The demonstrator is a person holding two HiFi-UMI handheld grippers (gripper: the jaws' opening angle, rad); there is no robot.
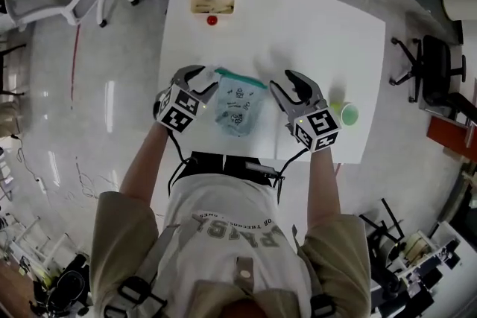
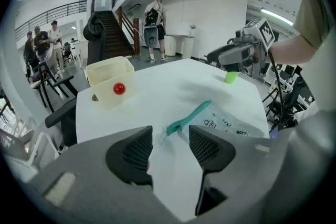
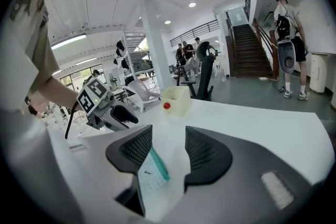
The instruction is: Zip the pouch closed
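Pouch (image 1: 238, 106): flat on the table (image 1: 313, 18), between both grippers.
Left gripper (image 1: 205, 81): jaws wide, gripping nothing.
Right gripper (image 1: 282, 83): jaws apart, gripping nothing.

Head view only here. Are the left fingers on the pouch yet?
Observer: No. On the left gripper the fingers stand apart, empty; the teal zipper end of the pouch lies on the table beyond the gap.
Operator: Right side?
Observer: The right gripper is open too; the pouch shows through its gap, untouched.
Operator: Anyone close by?
Observer: A person with a backpack stands near the stairs, beyond the table.
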